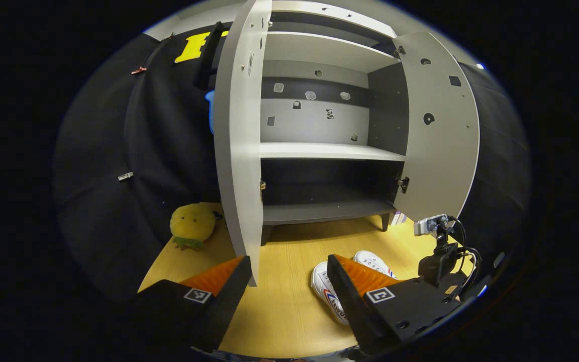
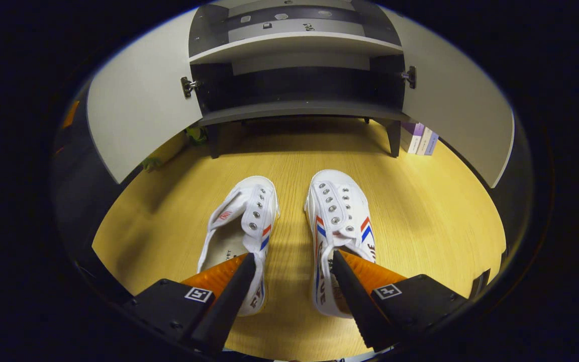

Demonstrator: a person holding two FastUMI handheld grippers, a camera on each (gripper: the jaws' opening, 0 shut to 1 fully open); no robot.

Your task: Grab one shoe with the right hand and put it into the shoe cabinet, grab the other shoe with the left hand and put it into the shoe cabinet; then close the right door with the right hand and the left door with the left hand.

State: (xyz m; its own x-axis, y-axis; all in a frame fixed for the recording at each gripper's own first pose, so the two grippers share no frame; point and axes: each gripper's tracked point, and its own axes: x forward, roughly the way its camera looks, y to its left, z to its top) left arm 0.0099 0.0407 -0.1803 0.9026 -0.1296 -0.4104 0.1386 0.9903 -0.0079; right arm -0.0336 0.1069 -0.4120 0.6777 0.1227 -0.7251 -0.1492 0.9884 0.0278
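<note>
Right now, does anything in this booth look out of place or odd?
Mostly tidy: the two white canvas shoes stand side by side on the wooden floor before the open grey cabinet. One oddity: a yellow plush toy sits against the wall beside the cabinet.

tongs [image 2: 293,261] spread above floor | two shoes [image 2: 242,236] [image 2: 339,226] side by side | cabinet [image 2: 297,108] doors open

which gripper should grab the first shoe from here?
Right. The right gripper hangs open low over the two shoes, its fingers straddling the gap beside the right-hand shoe. The left gripper is open too, but higher, facing the cabinet.
</note>
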